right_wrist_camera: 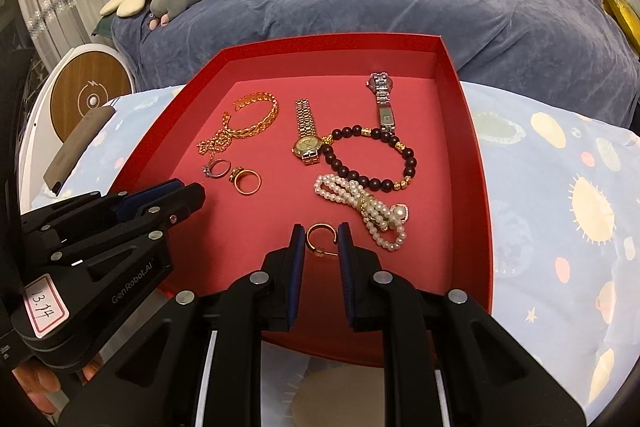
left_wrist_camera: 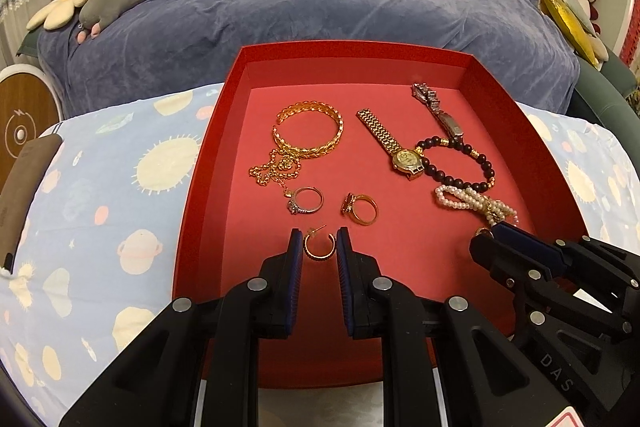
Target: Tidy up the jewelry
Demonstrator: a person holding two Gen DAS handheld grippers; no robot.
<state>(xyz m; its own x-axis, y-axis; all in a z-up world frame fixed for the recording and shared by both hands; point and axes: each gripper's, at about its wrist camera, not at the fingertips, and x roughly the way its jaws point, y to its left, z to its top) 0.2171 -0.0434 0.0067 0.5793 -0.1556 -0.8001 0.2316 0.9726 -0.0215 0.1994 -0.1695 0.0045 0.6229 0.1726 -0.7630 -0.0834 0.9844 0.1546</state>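
Both open: left claw (left_wrist_camera: 319, 243) straddling a gold hoop earring (left_wrist_camera: 319, 247), right claw (right_wrist_camera: 321, 241) straddling another earring (right_wrist_camera: 320, 239), inside red tray (left_wrist_camera: 208, 163).

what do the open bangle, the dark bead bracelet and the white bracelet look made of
Open bangle: gold-coloured metal, shiny, leaf-pattern links; real gold or plated, can't tell.
Dark bead bracelet: matte brown-black beads, maybe wood or stone, with small gold spacers.
White bracelet: glossy round cream beads, pearl-like; real or imitation unclear.

- "DAS" in grey letters on the black body of the right hand-held gripper (left_wrist_camera: 486, 233).
- "GenRobot.AI" printed on the left hand-held gripper (right_wrist_camera: 188, 189).
- Handwritten "13.14" on a pink-edged sticker (right_wrist_camera: 43, 305) there.
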